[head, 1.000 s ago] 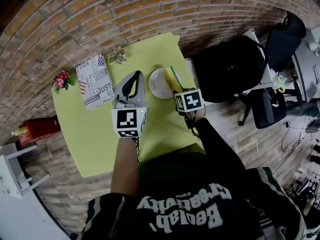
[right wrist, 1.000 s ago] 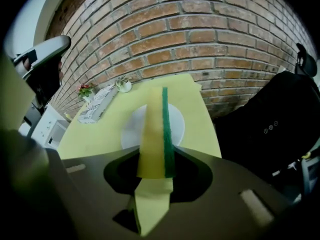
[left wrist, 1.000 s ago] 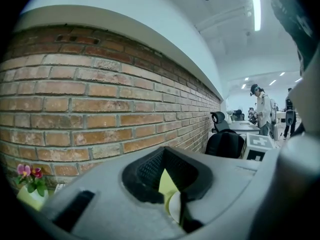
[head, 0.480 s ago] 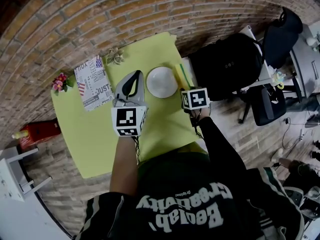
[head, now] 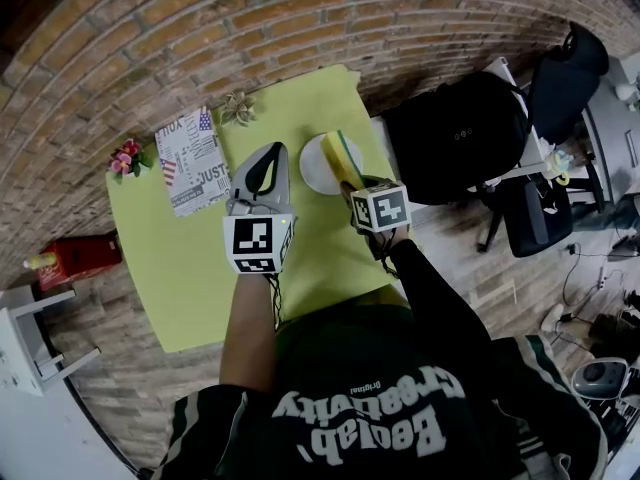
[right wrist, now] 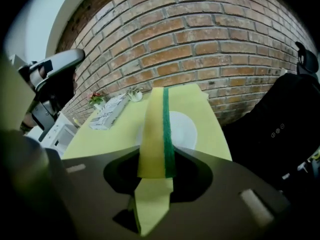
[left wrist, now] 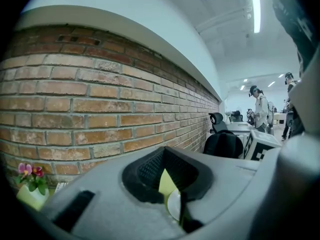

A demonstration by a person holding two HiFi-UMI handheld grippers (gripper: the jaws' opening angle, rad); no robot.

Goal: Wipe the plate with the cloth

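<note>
Head view: a lime-yellow desk (head: 200, 268) stands against a curved brick wall (head: 300, 28).

Task things:
- A round white plate (head: 316, 166) lies flat at the far right of the desk.
- Right gripper (head: 356, 181): the jaws pinch a long yellow cloth with a green strip along one edge (head: 346, 156).
- The cloth stands on edge and reaches forward over the plate's right side. Contact with the plate cannot be told.
- Right gripper view: the cloth (right wrist: 155, 129) runs out from the right gripper (right wrist: 152, 176) in a straight band, green strip to the right. The plate (right wrist: 186, 126) shows behind and beside it on the desk (right wrist: 110, 136).

Left gripper (head: 272, 153):
- It hovers just left of the plate, with its grey jaws pressed together at the tips and nothing between them.
- Left gripper view: through the dark hollow of the left gripper (left wrist: 172, 184) a sliver of desk and the plate's rim (left wrist: 174, 205) show.

Other things:
- A flat box with newspaper print (head: 193, 163) lies at the far left of the desk.
- A small pot of pink flowers (head: 125, 158) stands at the far left corner.
- A pale flower-shaped ornament (head: 238, 108) sits at the far edge.
- A black backpack (head: 455, 133) rests just right of the desk.
- A red object (head: 78, 258) lies on the floor to the left.
</note>
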